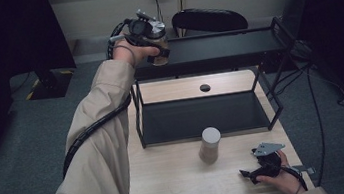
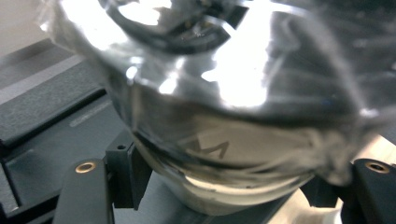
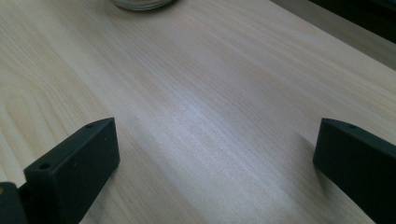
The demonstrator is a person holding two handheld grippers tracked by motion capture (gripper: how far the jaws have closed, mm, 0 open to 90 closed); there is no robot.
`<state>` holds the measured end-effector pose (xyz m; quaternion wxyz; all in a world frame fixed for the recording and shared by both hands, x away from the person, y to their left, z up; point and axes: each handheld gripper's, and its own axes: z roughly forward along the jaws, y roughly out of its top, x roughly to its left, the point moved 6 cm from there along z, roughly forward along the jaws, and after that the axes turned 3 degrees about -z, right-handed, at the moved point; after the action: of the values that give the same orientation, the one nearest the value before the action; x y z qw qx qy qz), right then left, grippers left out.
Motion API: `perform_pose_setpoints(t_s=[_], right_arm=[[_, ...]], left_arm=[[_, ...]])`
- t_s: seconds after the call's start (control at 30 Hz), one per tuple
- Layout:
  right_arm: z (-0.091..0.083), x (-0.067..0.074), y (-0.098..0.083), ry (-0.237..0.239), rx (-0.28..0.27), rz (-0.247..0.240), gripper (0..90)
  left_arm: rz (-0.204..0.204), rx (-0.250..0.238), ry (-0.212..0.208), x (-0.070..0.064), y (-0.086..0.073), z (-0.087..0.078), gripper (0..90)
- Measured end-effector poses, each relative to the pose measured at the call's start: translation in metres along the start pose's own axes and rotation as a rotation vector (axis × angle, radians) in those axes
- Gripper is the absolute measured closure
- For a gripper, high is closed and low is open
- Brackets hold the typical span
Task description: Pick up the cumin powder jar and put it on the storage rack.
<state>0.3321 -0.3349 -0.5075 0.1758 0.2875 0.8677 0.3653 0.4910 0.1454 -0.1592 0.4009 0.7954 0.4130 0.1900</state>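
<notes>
My left gripper (image 1: 158, 50) is raised at the left end of the black rack's top shelf (image 1: 224, 49), shut on a clear glass jar (image 1: 158, 39) with pale contents. In the left gripper view the jar (image 2: 224, 116) bulges large between the two black jaws of the left gripper (image 2: 229, 186). A second jar (image 1: 210, 145) with a pale lid stands on the wooden table (image 1: 172, 188) in front of the rack. My right gripper (image 1: 249, 173) rests at the table's front right, open and with nothing in it. In the right gripper view the right gripper (image 3: 215, 154) frames bare wood, with the jar's base (image 3: 140, 3) at the top edge.
The rack's lower shelf (image 1: 202, 115) sits on the table behind the standing jar. A round cable hole (image 1: 204, 88) marks the tabletop at the back. A dark chair (image 1: 209, 20) stands behind the rack. Cables (image 1: 313, 108) trail over the grey carpet at the right.
</notes>
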Motion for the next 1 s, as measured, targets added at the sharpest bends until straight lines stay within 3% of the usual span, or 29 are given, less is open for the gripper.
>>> perform_pose_setpoints(t_s=[0.53, 1.0], right_arm=[[0.000, 0.000, 0.000, 0.000, 0.000, 0.000, 0.0], [0.000, 0.000, 0.000, 0.000, 0.000, 0.000, 0.0]], left_arm=[[-0.014, -0.019, 0.016, 0.007, -0.004, 0.011, 30.5], [0.001, -0.047, 0.037, 0.003, -0.007, 0.016, 30.4]])
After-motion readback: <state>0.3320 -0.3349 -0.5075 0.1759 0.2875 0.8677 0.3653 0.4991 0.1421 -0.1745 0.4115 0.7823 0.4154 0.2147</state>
